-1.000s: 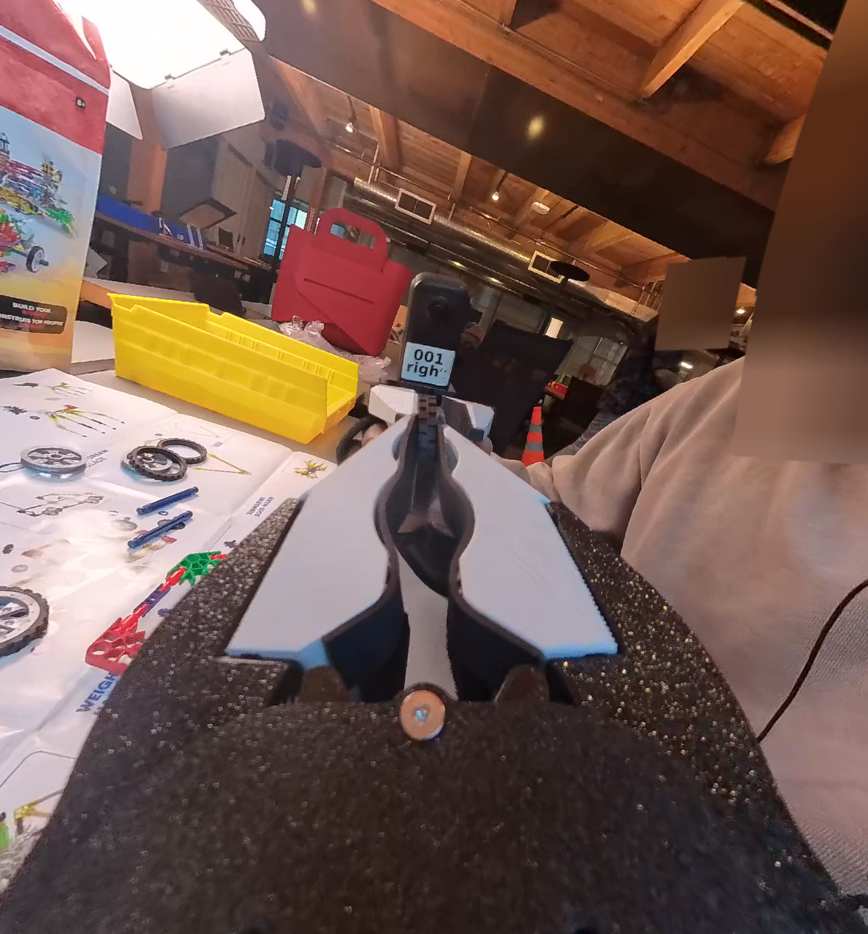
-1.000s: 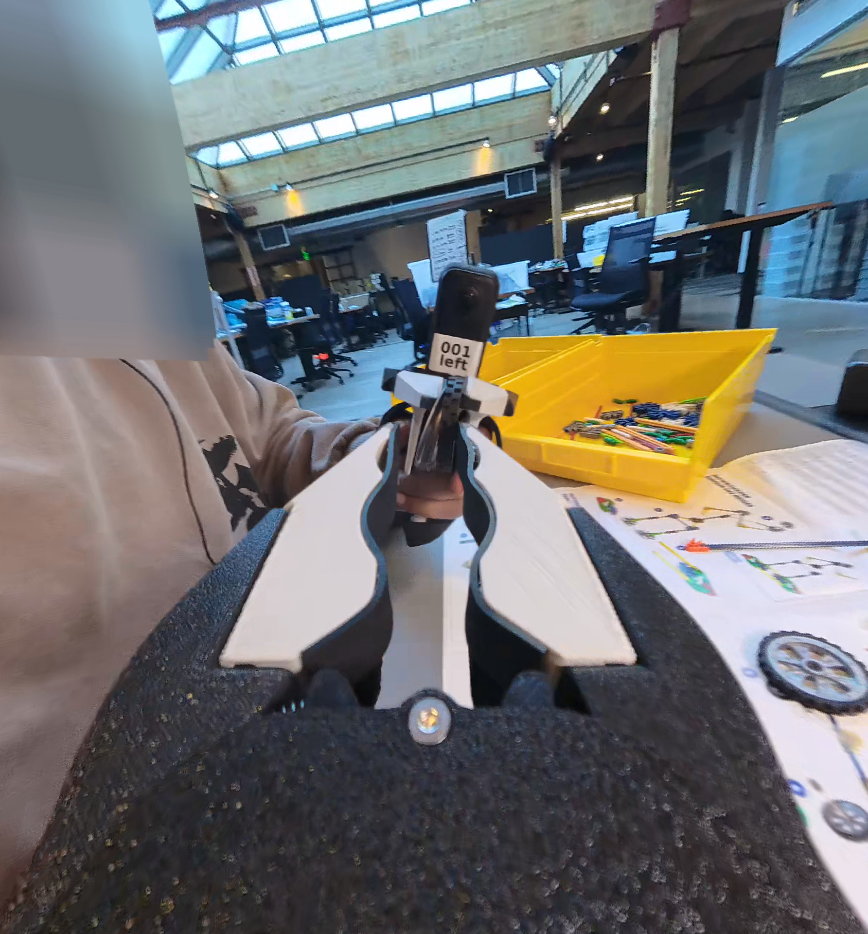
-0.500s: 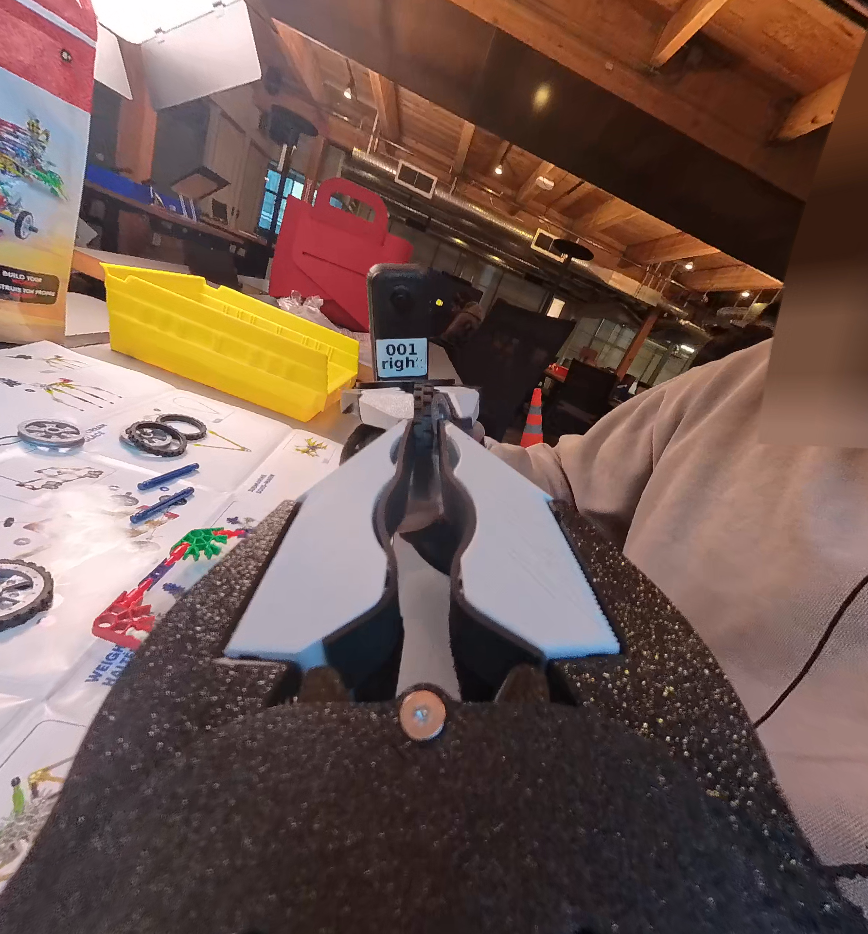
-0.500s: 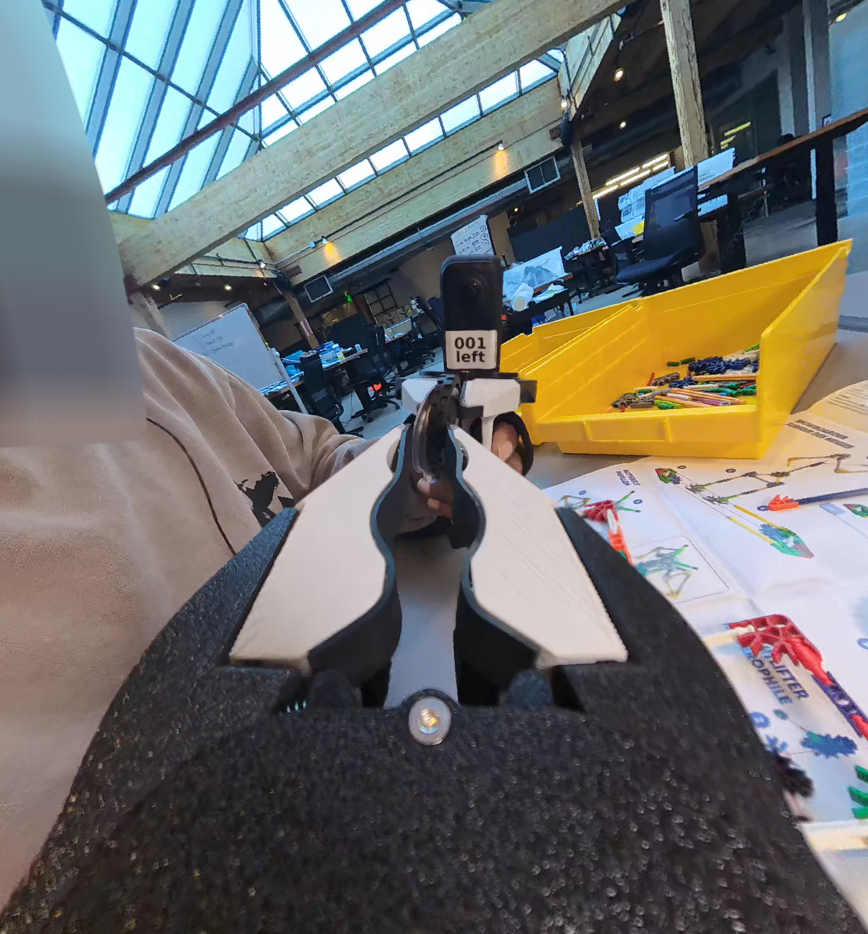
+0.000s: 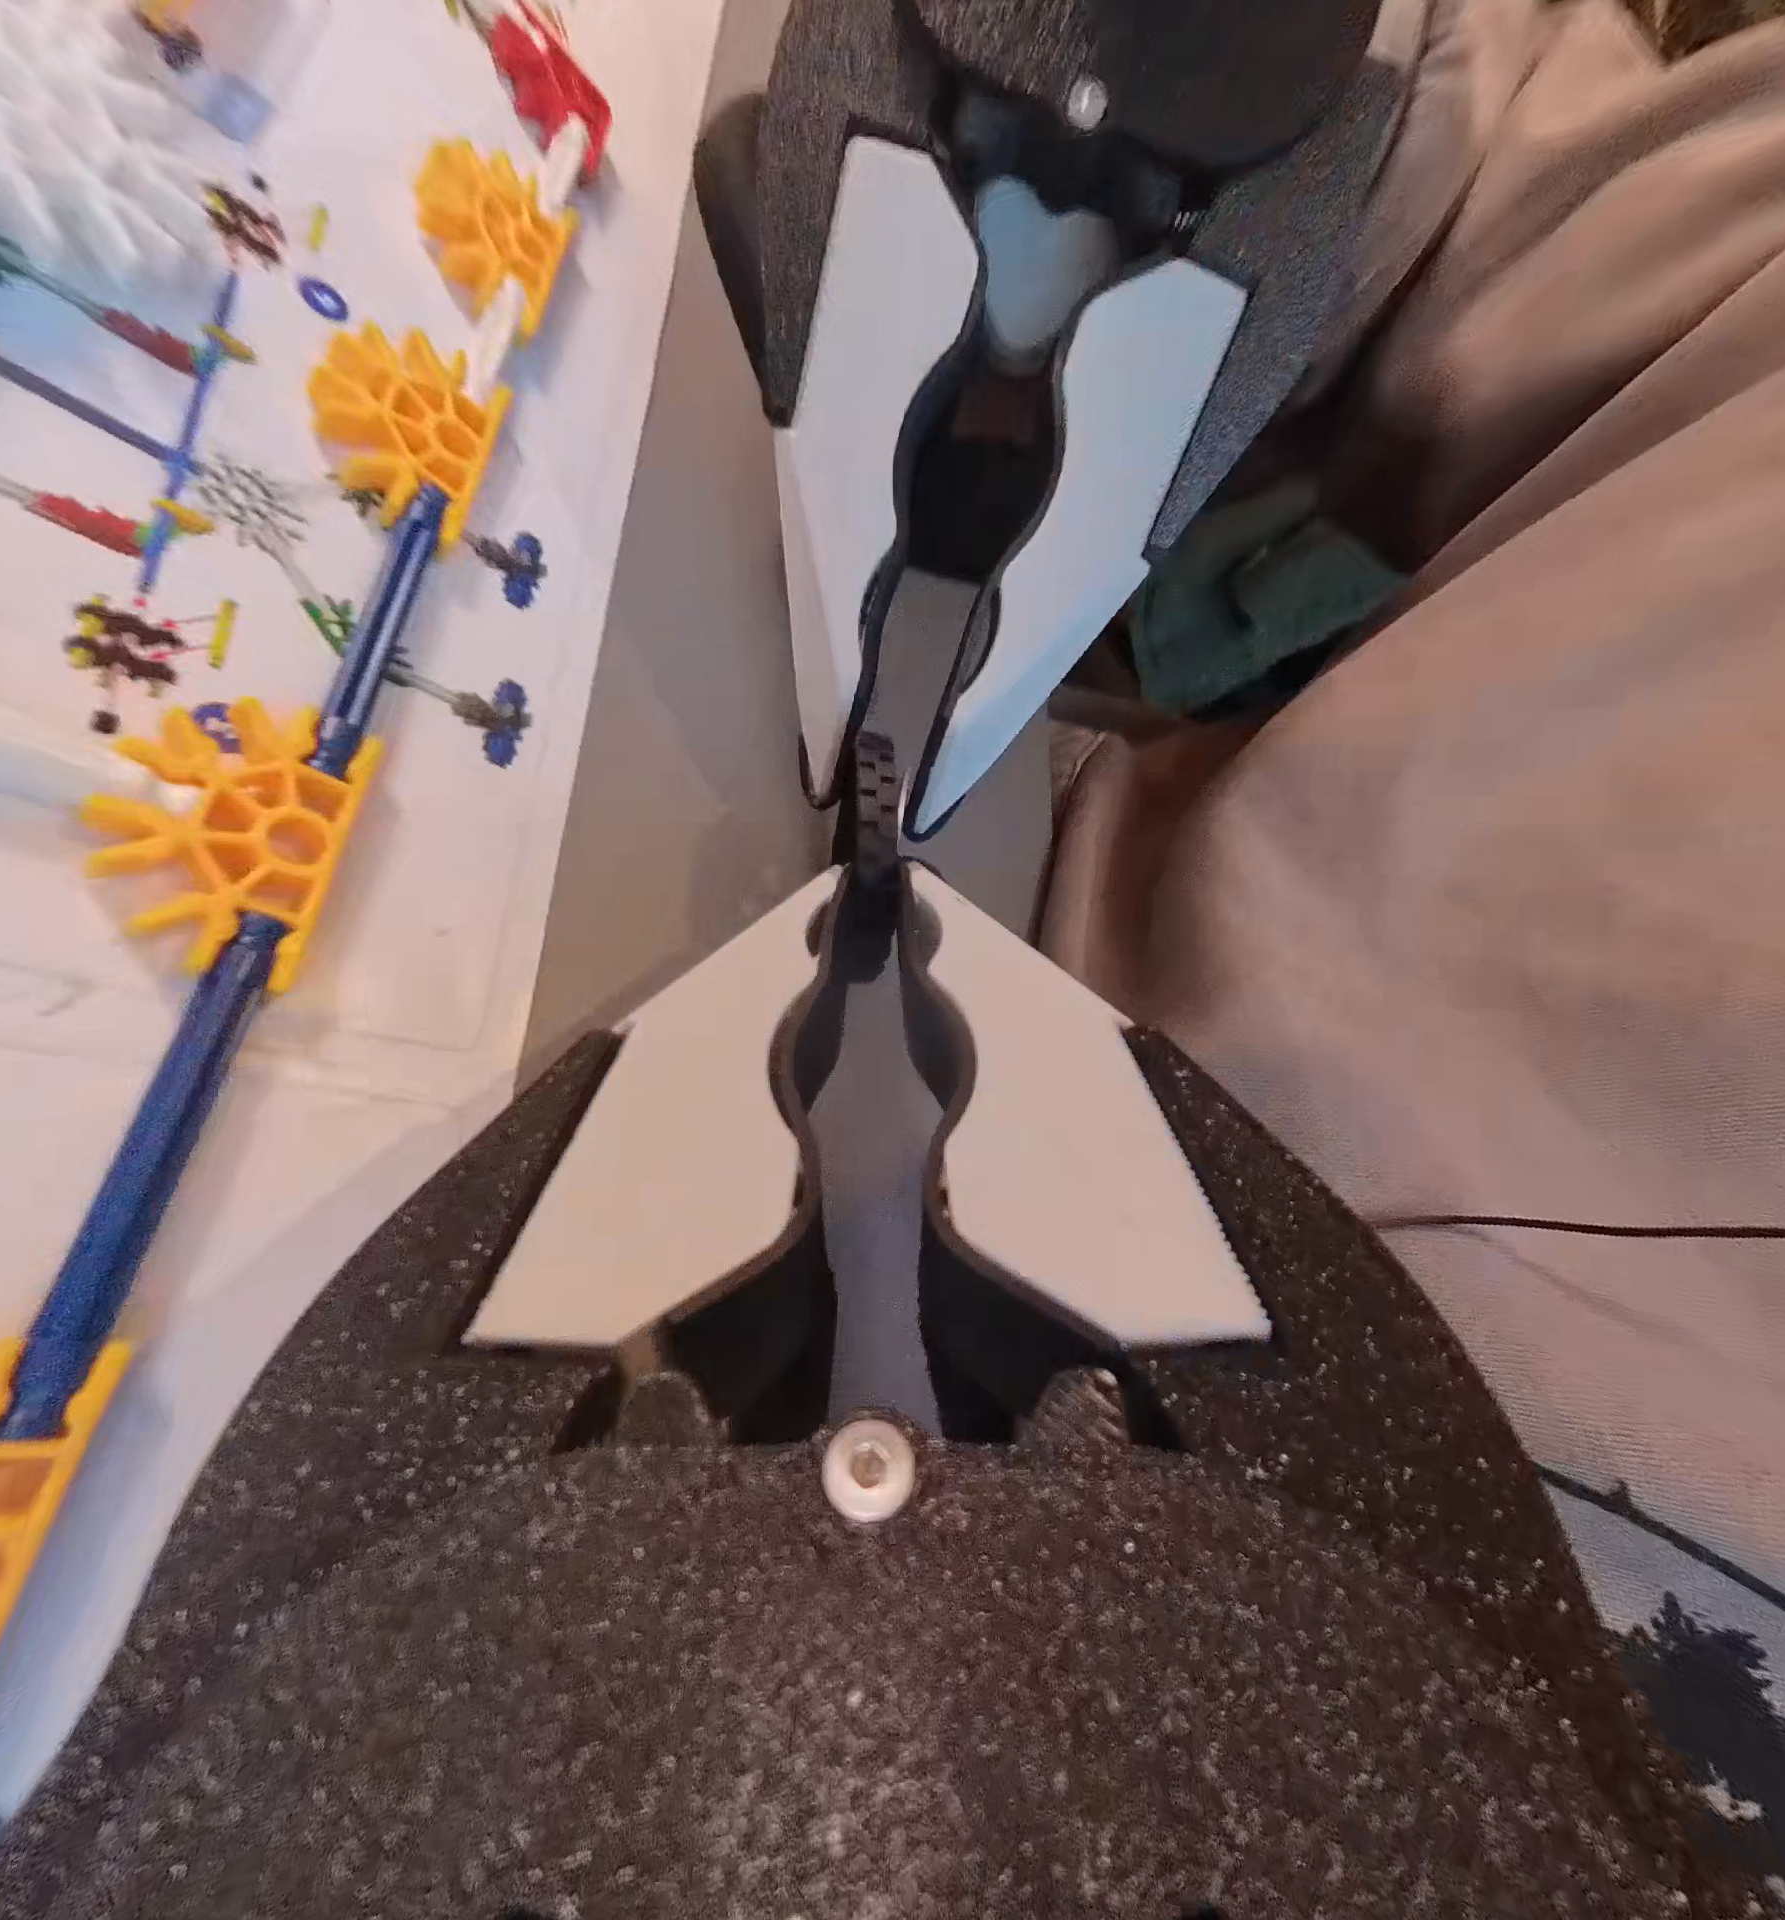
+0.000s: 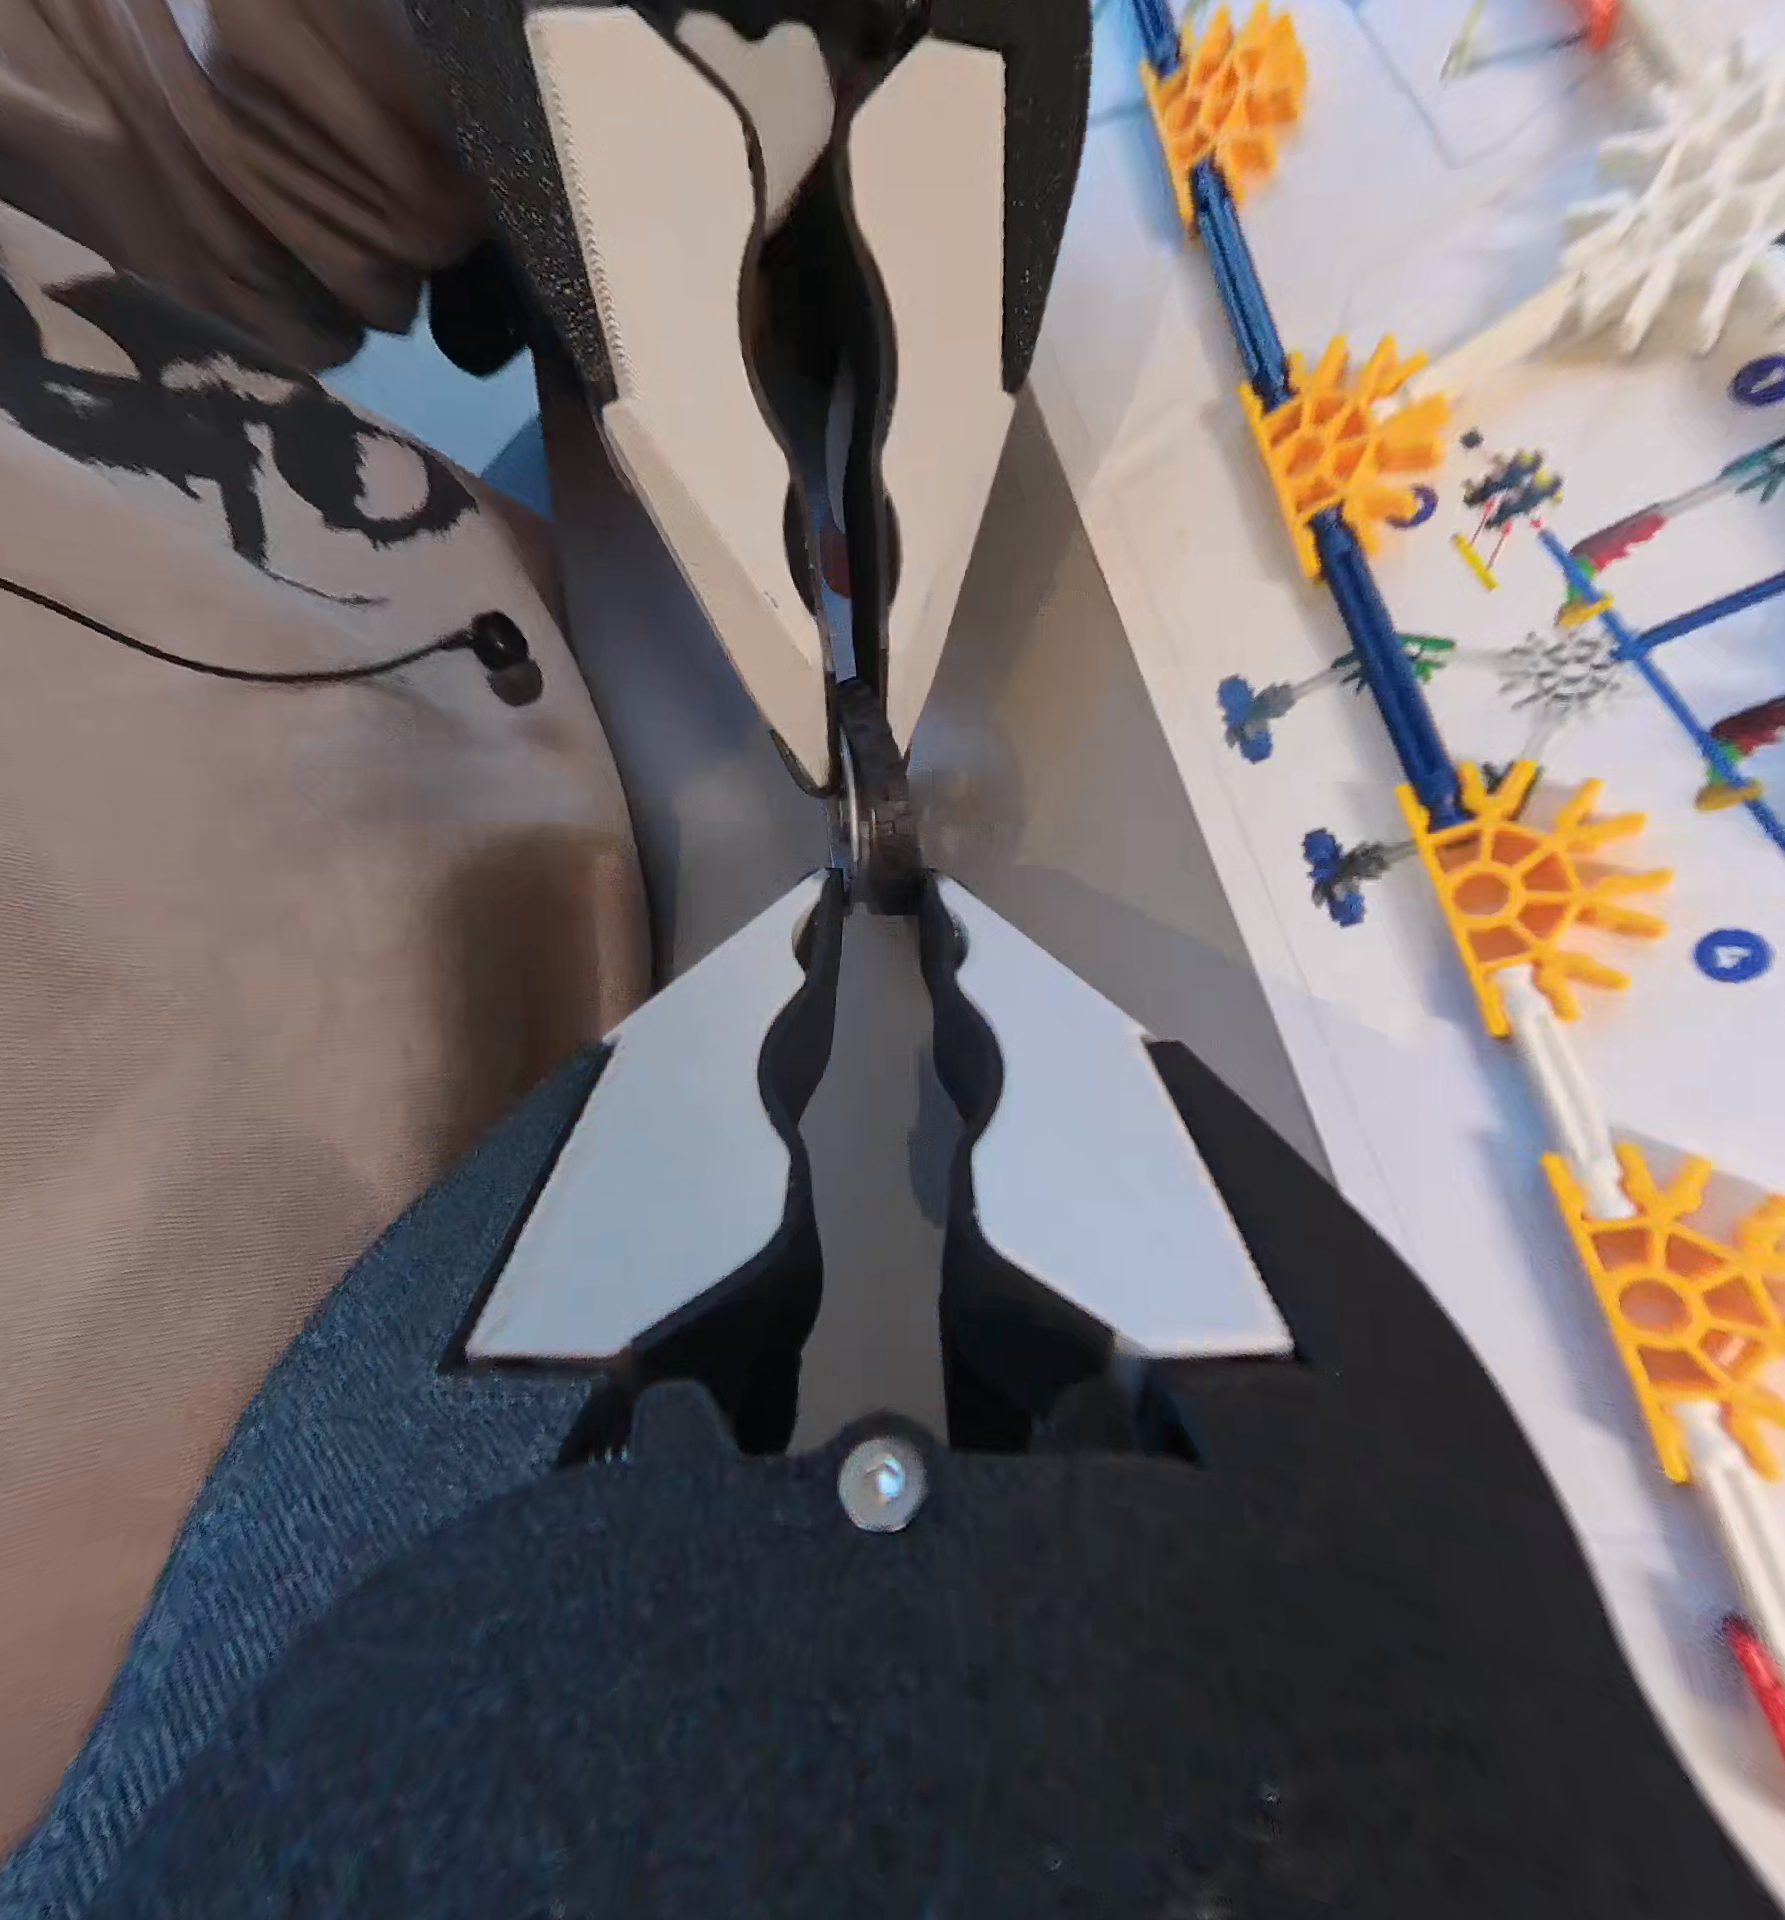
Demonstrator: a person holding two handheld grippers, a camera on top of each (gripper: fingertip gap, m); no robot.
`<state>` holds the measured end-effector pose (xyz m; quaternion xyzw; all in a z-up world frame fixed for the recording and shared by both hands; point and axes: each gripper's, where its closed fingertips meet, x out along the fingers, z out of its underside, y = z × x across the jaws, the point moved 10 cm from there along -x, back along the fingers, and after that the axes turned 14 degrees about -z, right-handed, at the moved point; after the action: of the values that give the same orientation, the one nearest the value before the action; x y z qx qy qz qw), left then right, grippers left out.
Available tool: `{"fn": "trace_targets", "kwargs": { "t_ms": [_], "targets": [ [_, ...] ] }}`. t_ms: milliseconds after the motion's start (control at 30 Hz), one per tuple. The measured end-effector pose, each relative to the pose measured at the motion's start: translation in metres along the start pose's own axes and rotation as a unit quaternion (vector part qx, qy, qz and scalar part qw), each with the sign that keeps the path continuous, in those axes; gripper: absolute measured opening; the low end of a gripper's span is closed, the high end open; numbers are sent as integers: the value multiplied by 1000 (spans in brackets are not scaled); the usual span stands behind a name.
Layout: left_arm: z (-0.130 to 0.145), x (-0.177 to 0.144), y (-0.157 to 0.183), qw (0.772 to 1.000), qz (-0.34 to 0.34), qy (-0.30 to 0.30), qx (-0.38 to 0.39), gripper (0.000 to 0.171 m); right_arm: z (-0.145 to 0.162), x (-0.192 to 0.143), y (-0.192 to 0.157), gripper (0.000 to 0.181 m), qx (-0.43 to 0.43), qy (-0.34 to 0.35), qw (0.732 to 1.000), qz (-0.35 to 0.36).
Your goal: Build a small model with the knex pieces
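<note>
The left hand-held gripper (image 5: 872,883), white-fingered with a black foam body, points tip to tip at the right hand-held gripper (image 6: 872,894) above the grey surface (image 5: 659,623) near its edge beside the person's beige sweatshirt (image 5: 1490,831). Both have their fingers pressed together, pinching opposite sides of one small black ridged rubber tyre (image 5: 875,800) held edge-on between them. Along the inner side of the surface lies a white printed instruction sheet (image 6: 1490,1039) bearing a rod-and-connector toy assembly of blue rods and yellow-orange fan-shaped plastic connectors (image 6: 1522,894).
</note>
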<state>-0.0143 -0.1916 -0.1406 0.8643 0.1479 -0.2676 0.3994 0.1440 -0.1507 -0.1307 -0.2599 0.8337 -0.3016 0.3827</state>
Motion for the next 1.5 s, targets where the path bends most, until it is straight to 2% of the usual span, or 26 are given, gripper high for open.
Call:
{"fn": "trace_targets", "kwargs": {
  "t_ms": [100,267,367,433,500,633,767,833,900,967,1133,1233,1333,1500],
  "targets": [
    [-8,7,0,999,-10,-24,20,4,3,-2,-2,16,0,-19,999,36],
    [-18,6,-1,995,-67,-34,71,7,-10,-12,-9,24,-87,9,989,116],
    [-21,4,-2,983,-140,-30,118,9,-11,-4,-15,24,-151,-33,974,164],
    [-21,4,-1,973,-178,-31,141,10,-11,3,-11,15,-177,-69,958,214],
    [-20,3,1,957,-221,-40,181,10,-14,7,-10,8,-187,-81,956,213],
    [-17,-5,4,942,-252,-17,222,16,-17,6,-7,8,-164,-85,963,196],
    [-11,-10,10,961,-168,16,218,20,-18,7,-8,8,-158,-86,963,200],
    [-6,-1,7,955,-183,-1,233,19,-19,6,-7,8,-158,-85,964,198],
    [-5,-1,7,945,-211,1,249,2,-22,2,-11,10,-181,-69,963,186],
    [-4,0,9,938,-227,1,263,0,-27,-2,-24,9,-209,-63,964,154],
    [-3,0,10,933,-235,4,273,0,-21,11,-26,6,-239,-169,940,174],
    [-2,0,9,937,-228,11,263,0,-21,15,-24,5,-240,-192,936,173],
    [-2,-1,7,941,-220,17,255,0,-24,16,-23,3,-222,-199,940,165],
    [0,-2,8,935,-216,22,280,1,-24,14,-16,3,-148,-164,965,138]
  ]
}}
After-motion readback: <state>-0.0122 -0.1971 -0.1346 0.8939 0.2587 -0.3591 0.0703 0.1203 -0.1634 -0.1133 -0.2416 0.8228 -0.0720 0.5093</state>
